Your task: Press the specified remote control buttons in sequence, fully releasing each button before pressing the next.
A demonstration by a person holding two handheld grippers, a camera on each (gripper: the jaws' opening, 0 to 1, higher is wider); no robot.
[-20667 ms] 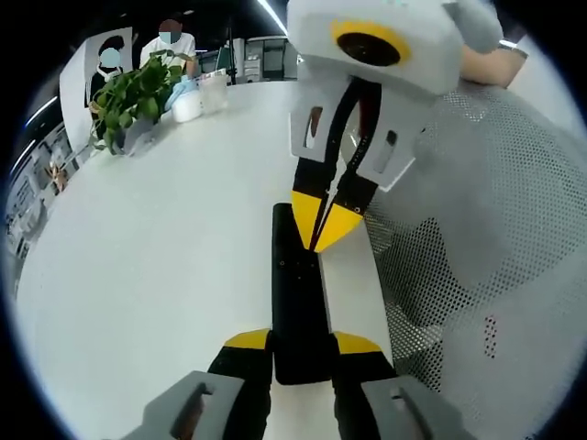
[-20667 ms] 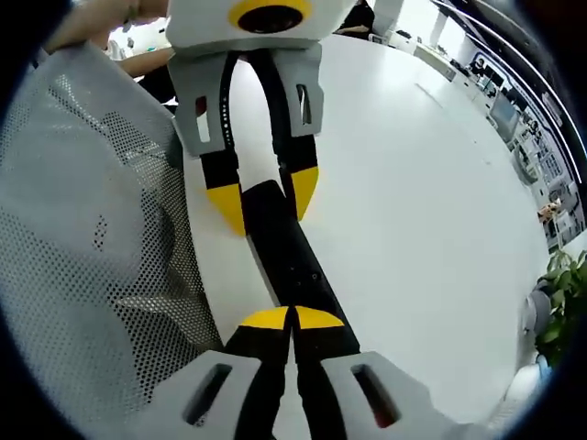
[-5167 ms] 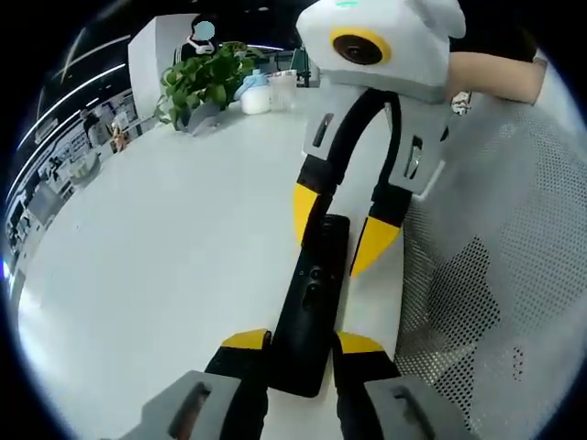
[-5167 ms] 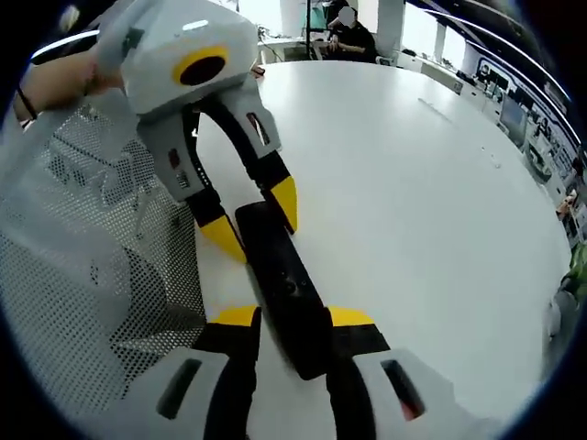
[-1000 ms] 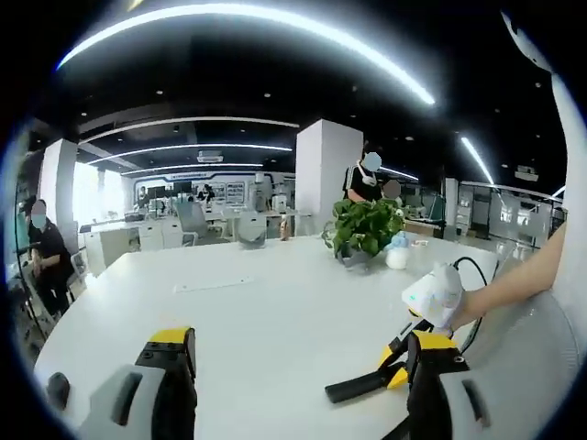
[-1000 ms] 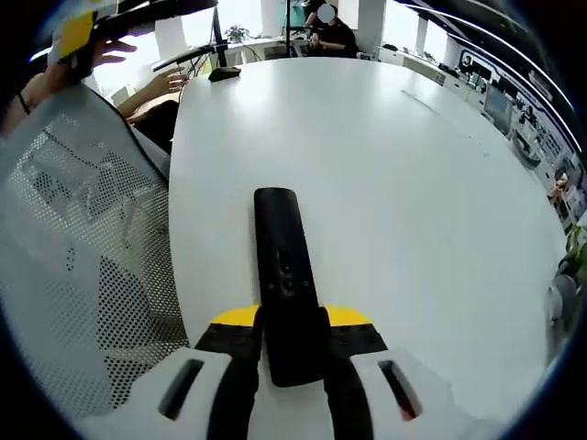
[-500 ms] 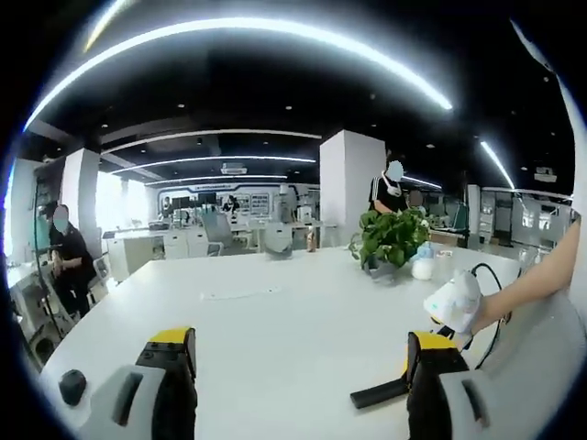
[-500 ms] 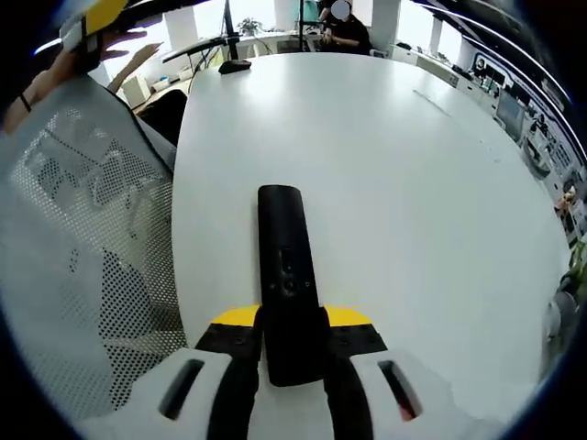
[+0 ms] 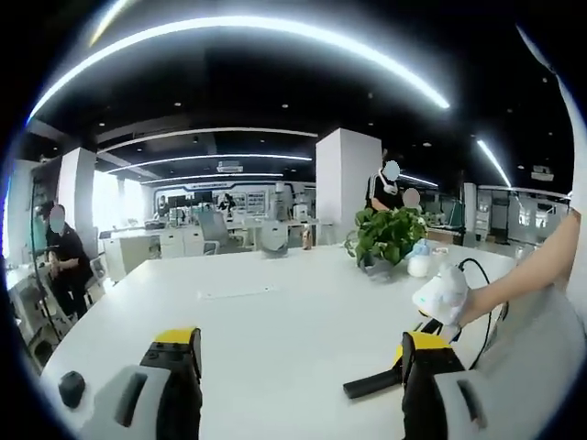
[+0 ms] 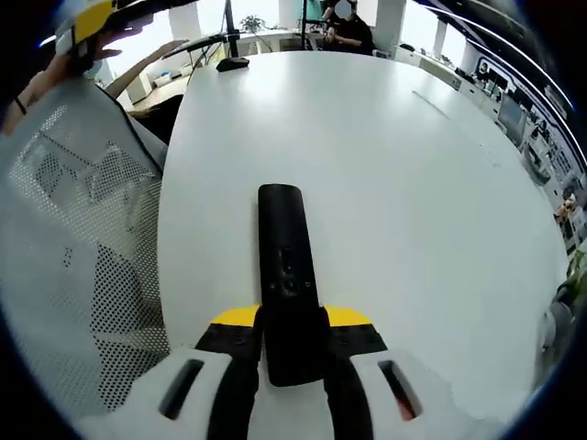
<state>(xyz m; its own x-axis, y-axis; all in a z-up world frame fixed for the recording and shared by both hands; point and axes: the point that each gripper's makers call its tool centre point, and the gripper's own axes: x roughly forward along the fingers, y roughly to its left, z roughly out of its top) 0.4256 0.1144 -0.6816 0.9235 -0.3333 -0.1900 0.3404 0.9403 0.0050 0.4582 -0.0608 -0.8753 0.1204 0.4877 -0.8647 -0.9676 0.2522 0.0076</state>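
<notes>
White table (image 10: pixel 413 183) carries a remote (image 10: pixel 286 266) and potted plant (image 9: pixel 387 236).

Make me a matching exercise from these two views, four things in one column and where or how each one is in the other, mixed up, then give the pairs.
1. remote control
2. left claw
3. potted plant
4. mouse

A. far side of the white table
B. open, holding nothing
C. near the table's left edge
D. gripped in the right claw

Pairs: 1-D, 2-B, 3-A, 4-C
</notes>
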